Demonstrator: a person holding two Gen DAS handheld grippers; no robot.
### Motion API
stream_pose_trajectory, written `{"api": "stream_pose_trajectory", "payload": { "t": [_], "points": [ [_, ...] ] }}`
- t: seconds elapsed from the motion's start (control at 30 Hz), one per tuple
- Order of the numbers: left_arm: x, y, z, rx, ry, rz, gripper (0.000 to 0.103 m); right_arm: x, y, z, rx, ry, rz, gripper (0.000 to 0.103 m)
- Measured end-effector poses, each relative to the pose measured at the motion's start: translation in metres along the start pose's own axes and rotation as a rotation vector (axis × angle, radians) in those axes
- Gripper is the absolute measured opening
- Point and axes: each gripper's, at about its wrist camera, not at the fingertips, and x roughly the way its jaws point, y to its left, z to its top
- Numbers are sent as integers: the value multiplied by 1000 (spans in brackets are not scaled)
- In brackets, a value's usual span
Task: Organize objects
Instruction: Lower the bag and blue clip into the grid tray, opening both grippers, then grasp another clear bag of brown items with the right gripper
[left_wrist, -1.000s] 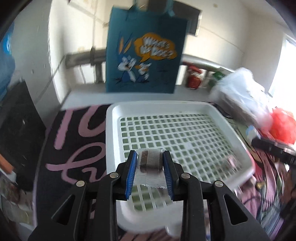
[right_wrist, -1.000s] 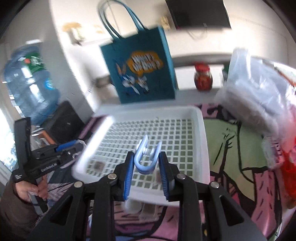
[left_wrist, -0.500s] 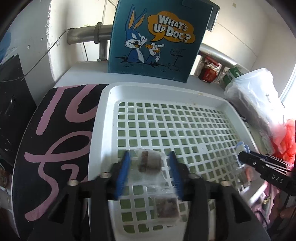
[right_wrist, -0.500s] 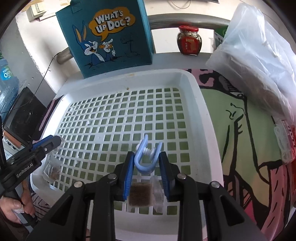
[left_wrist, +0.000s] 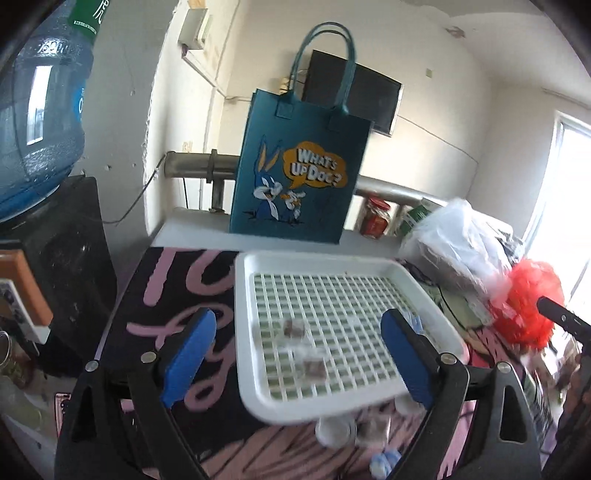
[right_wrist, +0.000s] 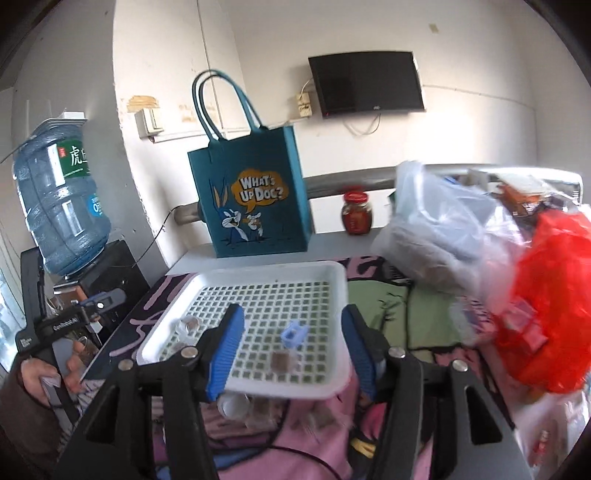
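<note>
A white grid tray lies on the patterned cloth. In it are clear-wrapped brown snack packets and a light blue clip. My left gripper hovers back from the tray's front. Its jaws are opening wide and the packets lie loose in the tray beyond them, untouched. My right gripper is also opening. The clip and a packet rest in the tray between and beyond its blue pads, touching neither. In the right wrist view a hand holds the left gripper at the tray's left.
A blue cartoon tote bag stands behind the tray. Red jar, clear plastic bag and red bag crowd the right. A water jug stands left. Small items, one a white cap, lie before the tray.
Both grippers let go: the left dropped its packet and the right its blue clip into the tray. Both have pulled back and up with jaws spread.
</note>
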Motion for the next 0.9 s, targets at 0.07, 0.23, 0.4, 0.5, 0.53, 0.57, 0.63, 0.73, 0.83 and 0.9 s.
{"api": "stream_pose_trajectory", "payload": {
  "t": [0.07, 0.23, 0.4, 0.5, 0.53, 0.57, 0.63, 0.73, 0.83, 0.9],
  "points": [
    [-1, -1, -13, 11, 36, -2, 91, -5, -4, -8, 0, 16, -12, 55],
    [13, -8, -51, 60, 162, -1, 91, 6, -4, -41, -59, 102, -58, 55],
    [36, -14, -79, 108, 272, 36, 91, 38, -9, -73, -103, 237, -60, 55],
    [49, -15, -85, 113, 310, 53, 91, 58, -10, -87, -127, 302, -80, 55],
    [52, -15, -86, 110, 313, 50, 91, 65, -11, -90, -132, 319, -83, 55],
    [52, -16, -87, 111, 316, 43, 91, 71, -11, -91, -137, 330, -84, 54],
    [54, -21, -87, 127, 312, 31, 91, 81, -9, -93, -159, 343, -94, 54],
    [60, -22, -86, 128, 323, 39, 88, 91, -5, -94, -187, 359, -112, 54],
    [65, -17, -84, 82, 336, 18, 64, 98, -3, -96, -201, 381, -116, 52],
    [67, -15, -83, 74, 336, 20, 48, 99, -4, -97, -198, 392, -112, 50]
  ]
}}
